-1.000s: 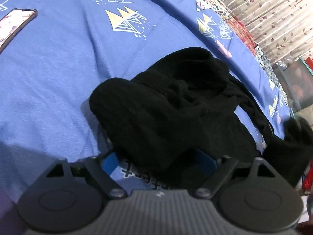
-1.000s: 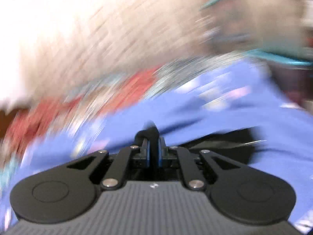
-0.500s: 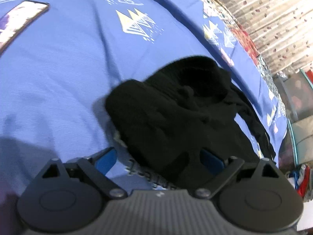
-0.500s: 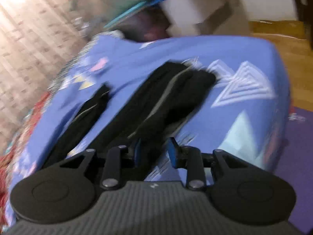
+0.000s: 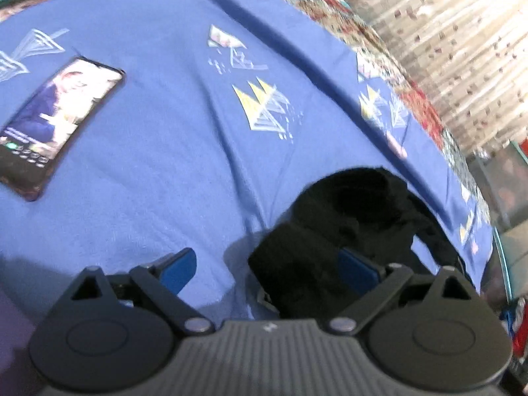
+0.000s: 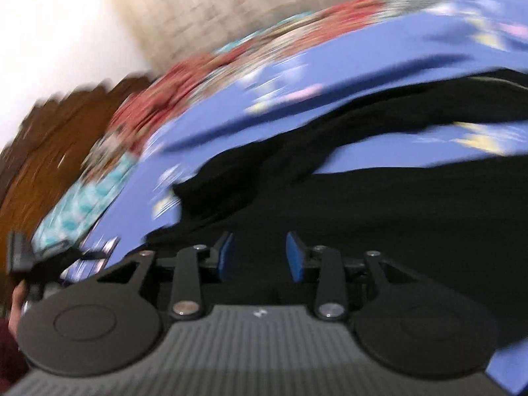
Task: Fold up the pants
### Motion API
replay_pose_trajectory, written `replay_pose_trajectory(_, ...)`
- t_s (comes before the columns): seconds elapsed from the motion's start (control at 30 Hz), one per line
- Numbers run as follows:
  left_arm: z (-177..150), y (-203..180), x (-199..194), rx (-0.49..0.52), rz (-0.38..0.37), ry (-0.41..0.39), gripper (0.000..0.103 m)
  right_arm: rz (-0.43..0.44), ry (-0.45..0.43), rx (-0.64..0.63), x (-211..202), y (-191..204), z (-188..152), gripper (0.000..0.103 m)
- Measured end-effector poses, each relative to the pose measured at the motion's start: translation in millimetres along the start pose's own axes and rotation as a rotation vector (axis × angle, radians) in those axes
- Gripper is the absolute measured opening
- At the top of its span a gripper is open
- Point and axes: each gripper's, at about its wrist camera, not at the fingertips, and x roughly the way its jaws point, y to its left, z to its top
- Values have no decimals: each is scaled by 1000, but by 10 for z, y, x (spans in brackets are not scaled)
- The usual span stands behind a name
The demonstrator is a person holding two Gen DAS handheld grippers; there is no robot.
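Black pants (image 5: 346, 217), blue sheet (image 5: 158, 178) (triangle print).

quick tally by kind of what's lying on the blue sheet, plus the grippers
pants: 1
phone: 1
grippers: 2, left and right, both open
sheet: 1
total: 5
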Motion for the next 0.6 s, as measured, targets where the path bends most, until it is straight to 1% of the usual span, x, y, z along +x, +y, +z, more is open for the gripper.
replay_pose_trajectory(0.07, -13, 30, 143, -25, -15, 44, 95, 35, 42, -5, 231, 189, 70, 40)
replay_pose_trajectory(0.1, -30, 32, 180, -26, -34, 52, 94, 50, 60, 3, 394, 251, 185, 40)
replay_pose_trajectory(0.13, -52, 11, 213, -18, -53, 54, 93, 61, 73, 7, 574, 298, 306, 47)
replay_pose_trajectory(0.17, -76, -19, 241, -10, -74, 56, 90, 67, 81, 11, 732, 359, 432, 59)
replay_pose_trajectory(0.2, -97, -45, 268, -8, -94, 61, 80, 71, 86, 16, 830, 464, 462, 66)
replay_pose_trajectory(0.23, -111, -53, 290, -6, -115, 71, 72, 81, 94, 24, 979, 571, 537, 77)
replay_pose_trajectory(0.27, -125, -61, 322, -5, -132, 85, 59, 92, 105, 35, 1145, 663, 554, 83)
replay_pose_trajectory(0.3, -143, -65, 348, -8, -131, 90, 44, 102, 128, 64, 1431, 691, 693, 84)
replay_pose_trajectory(0.33, -161, -68, 375, -4, -122, 91, 36, 101, 147, 96, 1483, 820, 581, 84)
replay_pose_trajectory(0.37, -178, -82, 396, 14, -114, 95, 16, 94, 175, 140, 1672, 838, 569, 83)
replay_pose_trajectory(0.4, -192, -99, 404, 28, -111, 102, 13, 79, 219, 192, 2008, 794, 641, 81)
replay_pose_trajectory(0.43, -207, -111, 373, 43, -115, 95, 12, 53, 250, 213, 2161, 781, 607, 53)
replay_pose_trajectory(0.47, -224, -134, 312, 63, -122, 83, 11, 2, 279, 217, 2242, 834, 537, 41)
replay_pose_trajectory(0.5, -228, -149, 218, 89, -129, 71, 10, -31, 300, 209, 2374, 861, 578, 38)
replay_pose_trajectory(0.53, -239, -171, 98, 119, -142, 54, 10, -8, 277, 194, 2425, 941, 658, 33)
replay_pose_trajectory(0.57, -265, -200, -54, 150, -157, 27, 9, 37, 243, 172, 2449, 1063, 783, 29)
replay_pose_trajectory(0.6, -298, -232, -194, 186, -168, -12, 9, 124, 193, 137, 2457, 1246, 974, 29)
